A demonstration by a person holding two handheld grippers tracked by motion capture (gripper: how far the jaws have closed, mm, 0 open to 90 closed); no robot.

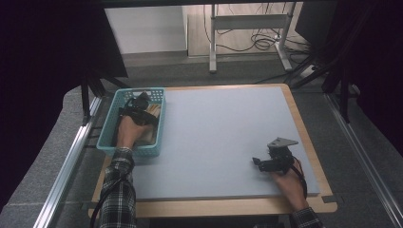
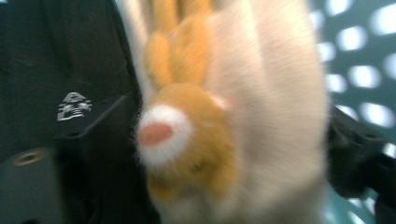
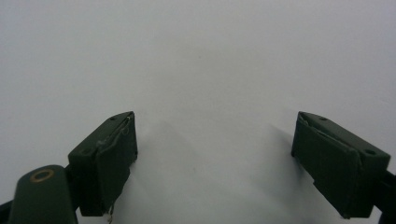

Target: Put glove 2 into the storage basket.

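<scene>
**Claw down in the basket, plush toy pressed to the lens**

Left claw (image 1: 139,105) sits inside the turquoise basket (image 1: 107,127), jaws spread, with the plush toy (image 2: 196,135) between them, blurred and cut off at the frame edges; contact with the pads is hard to make out. Right claw (image 1: 260,163) rests wide open and empty over the grey bench (image 1: 218,128).

Your high view looks forward and down over the whole desk (image 1: 218,142). Left claw view sits right against a plush toy (image 2: 196,140) inside the basket (image 1: 107,137), also seen from above. Right claw view skims the grey desk surface at close range.
</scene>
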